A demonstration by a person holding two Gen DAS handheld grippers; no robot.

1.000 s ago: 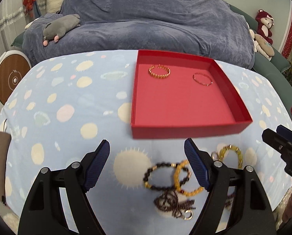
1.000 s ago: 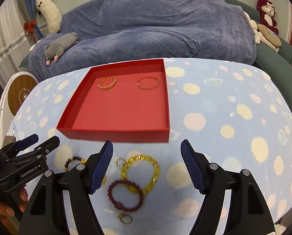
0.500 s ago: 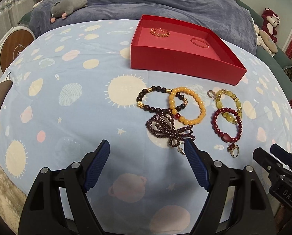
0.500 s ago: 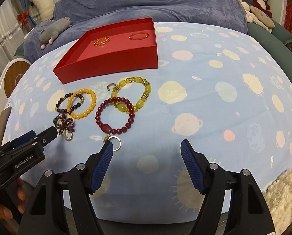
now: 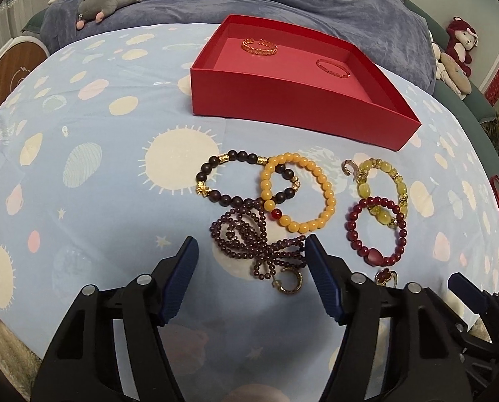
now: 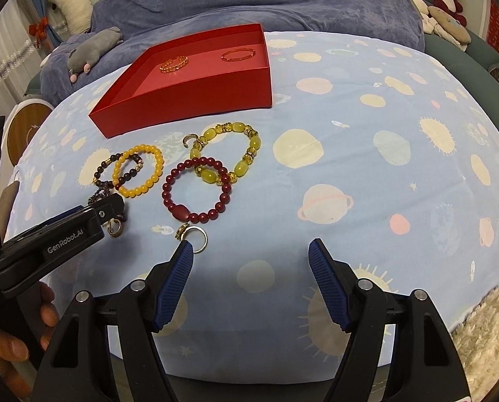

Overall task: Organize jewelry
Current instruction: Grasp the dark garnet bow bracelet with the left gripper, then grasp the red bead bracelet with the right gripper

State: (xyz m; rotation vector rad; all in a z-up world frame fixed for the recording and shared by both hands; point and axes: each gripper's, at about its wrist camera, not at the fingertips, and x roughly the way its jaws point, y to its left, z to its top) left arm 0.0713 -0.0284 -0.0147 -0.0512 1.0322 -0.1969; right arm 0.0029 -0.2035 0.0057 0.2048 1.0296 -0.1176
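Left wrist view: pulled back from the red box (image 5: 303, 114) and dropped low over the loose pile since a second ago, when the box wall filled the middle of the picture. Left gripper (image 5: 251, 254) spread wide, empty, straddling the tangled purple bead strand (image 5: 249, 238) and the gold ear cuff (image 5: 291, 283) on the near part of the tablecloth (image 5: 92, 201). Beyond these, the dark bead bracelet (image 5: 216, 181) overlapped by the orange bead bracelet (image 5: 299, 194); to the right, the yellow-green bracelet (image 5: 381, 187) overlapped by the red bead bracelet (image 5: 376, 231). Two gold bangles (image 5: 258, 47) already inside the box, toward its far wall.

Right wrist view: likewise retreated toward the near edge. Right gripper (image 6: 251, 254) wide apart, holding nothing, its left fingertip touching or just beside the gold ring (image 6: 195, 236) below the red bead bracelet. Box well apart, near the far edge.

Probably lining up the next pickup: purple strand for the left, ring for the right. Most of the sorting not yet done.
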